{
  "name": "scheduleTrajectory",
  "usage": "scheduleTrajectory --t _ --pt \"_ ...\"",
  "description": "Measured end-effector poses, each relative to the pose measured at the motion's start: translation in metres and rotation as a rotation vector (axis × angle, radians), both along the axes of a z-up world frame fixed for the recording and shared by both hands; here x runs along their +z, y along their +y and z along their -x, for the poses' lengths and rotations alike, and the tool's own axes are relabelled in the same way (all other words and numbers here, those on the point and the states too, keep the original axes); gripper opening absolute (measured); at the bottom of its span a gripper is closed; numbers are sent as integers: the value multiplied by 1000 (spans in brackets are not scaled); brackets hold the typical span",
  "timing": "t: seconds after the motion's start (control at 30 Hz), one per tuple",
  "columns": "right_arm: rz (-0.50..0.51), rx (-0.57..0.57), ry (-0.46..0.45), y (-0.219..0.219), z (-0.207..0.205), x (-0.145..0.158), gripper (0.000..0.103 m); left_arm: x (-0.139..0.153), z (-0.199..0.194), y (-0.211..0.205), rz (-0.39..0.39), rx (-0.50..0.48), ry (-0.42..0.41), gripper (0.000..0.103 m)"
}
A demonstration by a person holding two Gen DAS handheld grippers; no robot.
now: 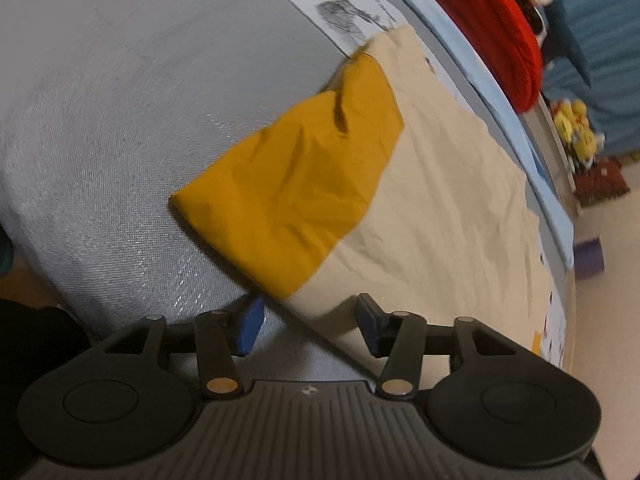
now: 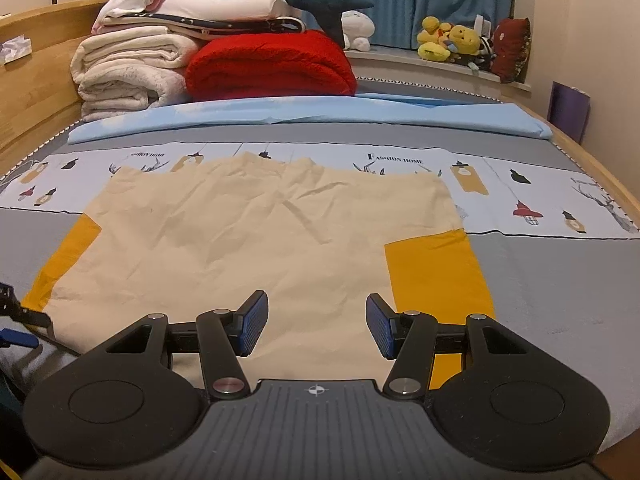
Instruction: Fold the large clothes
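Holding both grippers with jaws apart and empty, I see the cream shirt [image 2: 272, 232] flat on the bed [image 2: 540, 264]. Left gripper [image 1: 306, 326] hovers at the left yellow sleeve [image 1: 288, 184]; right gripper [image 2: 316, 328] sits over the near hem. Risk: pinching the bedsheet with the hem, dragging both.

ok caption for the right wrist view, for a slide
Open right hand-held gripper above a cream shirt with mustard sleeves, spread flat on the bed.
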State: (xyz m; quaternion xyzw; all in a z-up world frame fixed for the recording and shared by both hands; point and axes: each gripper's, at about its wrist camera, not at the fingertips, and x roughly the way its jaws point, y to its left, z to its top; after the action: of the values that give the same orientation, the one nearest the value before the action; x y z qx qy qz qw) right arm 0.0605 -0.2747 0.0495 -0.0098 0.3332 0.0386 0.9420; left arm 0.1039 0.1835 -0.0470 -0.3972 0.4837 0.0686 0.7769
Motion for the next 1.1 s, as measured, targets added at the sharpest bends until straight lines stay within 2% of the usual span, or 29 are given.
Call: scheduleTrajectory --t 0.23,0.63,0.67,0.7,0.8,0.93,1.1 --pt "-1 -22 10 -8 1 -2 56 -12 -1 5 23 111 -83 59" --pt "1 -18 13 -11 2 -8 56 -20 -20 3 28 211 -204 60" --pt "2 -14 11 -9 2 -8 56 -19 -20 2 18 207 -207 49" --pt "2 -9 8 -8 2 -7 56 -17 -21 2 6 195 -218 31" --pt "-5 6 0 1 0 -6 56 5 -21 -1 -44 146 -264 18" --pt "-33 56 -13 24 -6 -4 56 54 -13 3 -92 92 -306 14" --pt "-133 151 6 55 -18 -2 53 116 -3 17 -280 -80 -326 14"
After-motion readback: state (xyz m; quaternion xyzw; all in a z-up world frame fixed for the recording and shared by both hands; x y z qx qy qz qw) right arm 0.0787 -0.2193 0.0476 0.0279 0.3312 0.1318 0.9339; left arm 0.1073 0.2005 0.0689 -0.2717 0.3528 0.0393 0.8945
